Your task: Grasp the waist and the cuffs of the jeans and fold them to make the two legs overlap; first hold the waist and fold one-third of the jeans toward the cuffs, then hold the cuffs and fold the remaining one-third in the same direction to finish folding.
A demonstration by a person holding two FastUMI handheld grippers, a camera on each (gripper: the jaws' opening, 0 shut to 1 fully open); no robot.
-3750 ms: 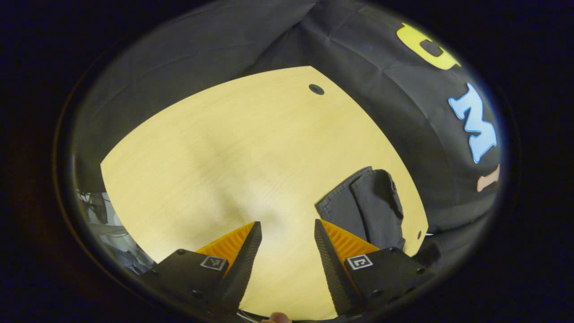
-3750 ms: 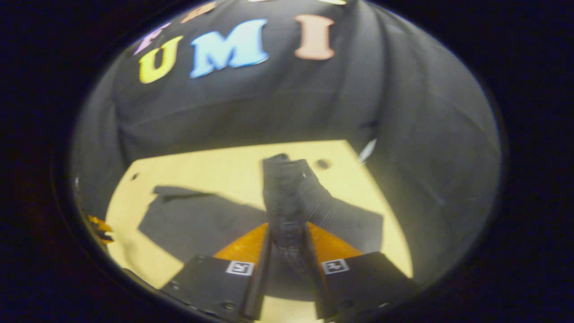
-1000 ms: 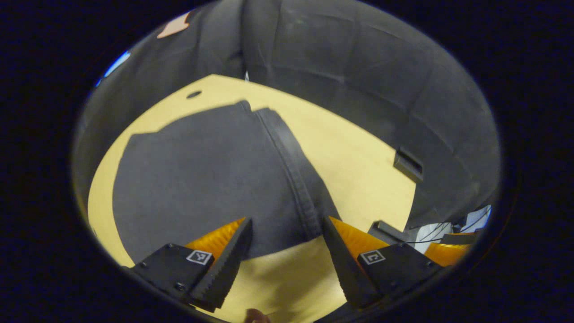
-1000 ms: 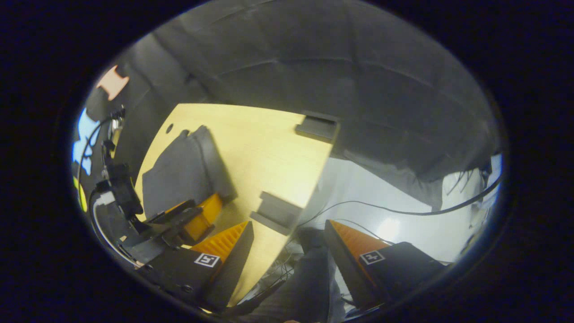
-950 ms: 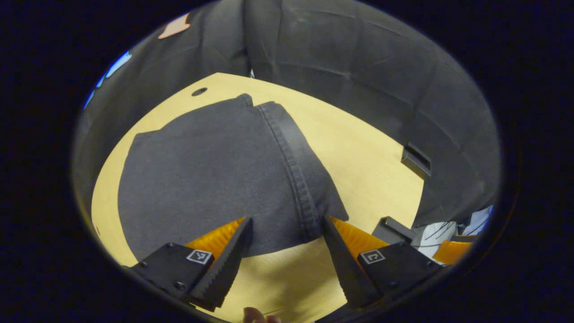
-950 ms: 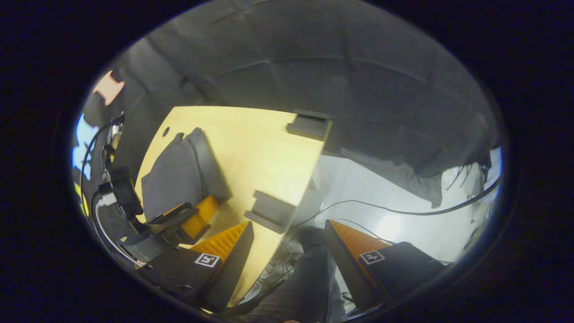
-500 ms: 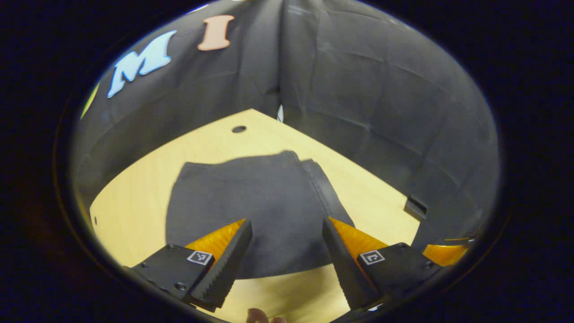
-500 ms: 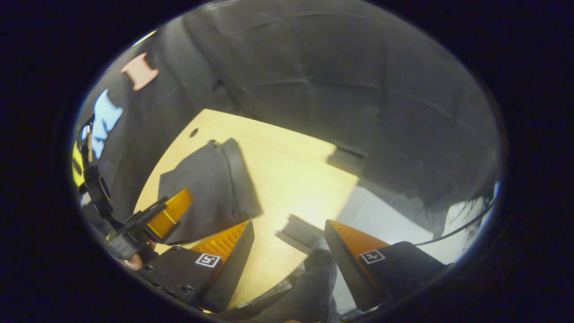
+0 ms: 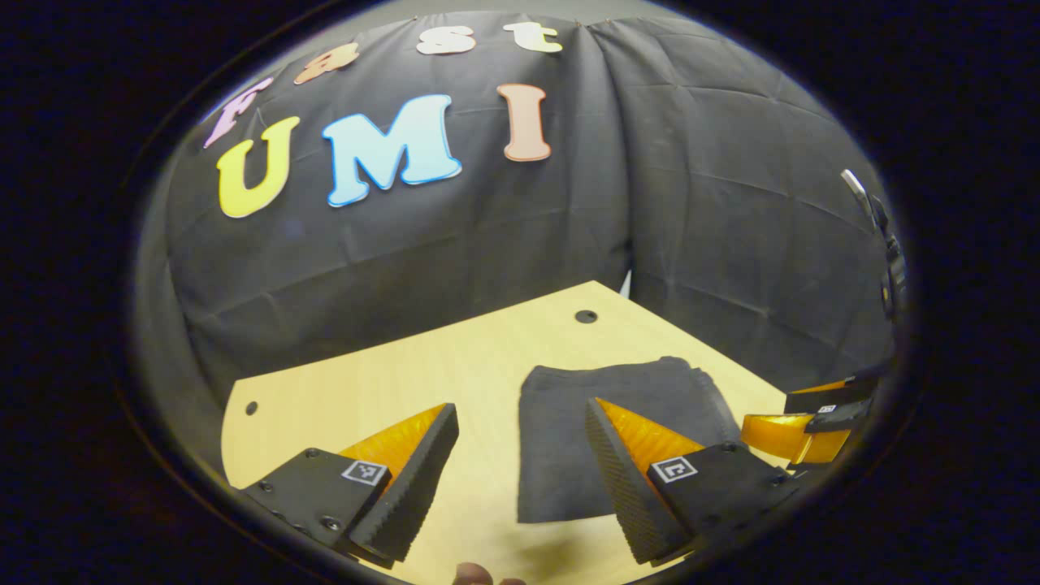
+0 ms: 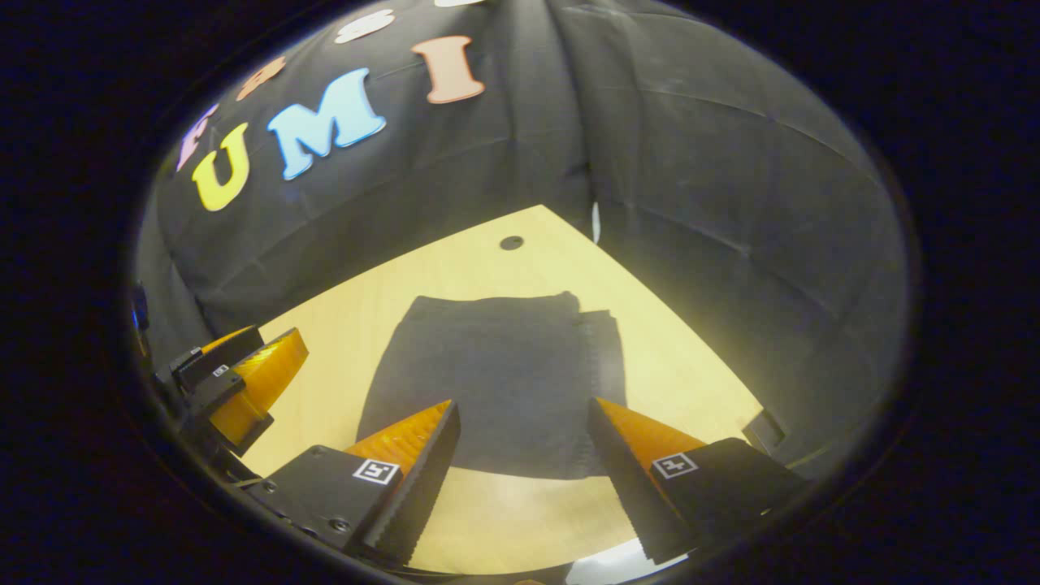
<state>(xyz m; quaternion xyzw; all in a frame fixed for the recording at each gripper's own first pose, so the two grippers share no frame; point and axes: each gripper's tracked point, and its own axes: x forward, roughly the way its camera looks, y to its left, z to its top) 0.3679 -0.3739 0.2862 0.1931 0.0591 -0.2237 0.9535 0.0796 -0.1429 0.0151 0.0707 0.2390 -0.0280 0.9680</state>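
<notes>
Jeans (image 10: 496, 382) folded into a dark, compact rectangle, lying flat on the pale wooden bench (image 10: 390, 284) toward its far right corner, near a small round hole (image 10: 511, 242)

Left claw (image 9: 520, 463) wide open, holding nothing, raised above the bench with the jeans (image 9: 601, 431) just ahead and partly behind its right finger

Right claw (image 10: 524, 455) likewise spread wide and empty, hovering over the near edge of the jeans

Left claw also seen at the left of the right gripper view (image 10: 244, 378)

left gripper (image 9: 520, 463) jaws apart, right gripper (image 10: 520, 455) jaws apart, both empty
</notes>
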